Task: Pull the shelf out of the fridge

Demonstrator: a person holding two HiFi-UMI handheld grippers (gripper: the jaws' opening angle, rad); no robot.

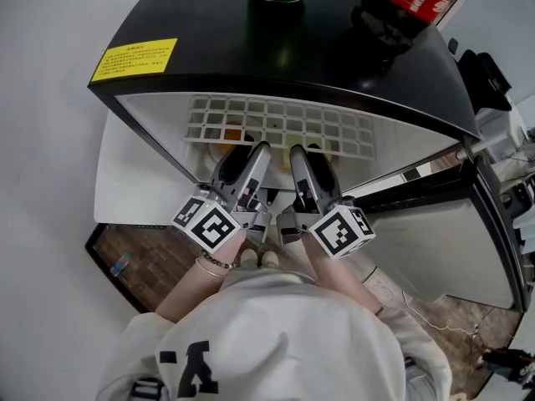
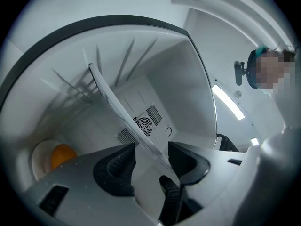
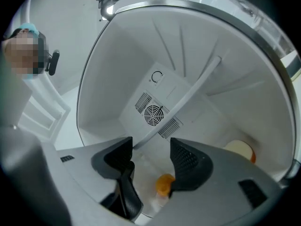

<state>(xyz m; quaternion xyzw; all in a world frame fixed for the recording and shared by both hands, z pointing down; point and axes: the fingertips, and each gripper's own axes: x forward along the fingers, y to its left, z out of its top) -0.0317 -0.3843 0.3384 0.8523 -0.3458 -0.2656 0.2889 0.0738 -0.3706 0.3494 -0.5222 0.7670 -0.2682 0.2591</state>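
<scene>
Left gripper (image 1: 253, 155) and right gripper (image 1: 306, 155), jaws apart, at the front edge of the white grid shelf (image 1: 284, 125) inside the fridge (image 1: 276, 53).

The fridge (image 1: 276, 48) is black on top and white inside, with a yellow label (image 1: 134, 58). Its shelf (image 1: 284, 128) is a white grid. The left hand-held gripper (image 2: 151, 155) and right hand-held gripper (image 3: 151, 150) are grey with black pads. An orange round thing (image 2: 63, 155) sits in a whitish bowl (image 2: 38, 158).

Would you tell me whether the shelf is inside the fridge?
Inside: the shelf sits within the fridge, not yet pulled out.
</scene>
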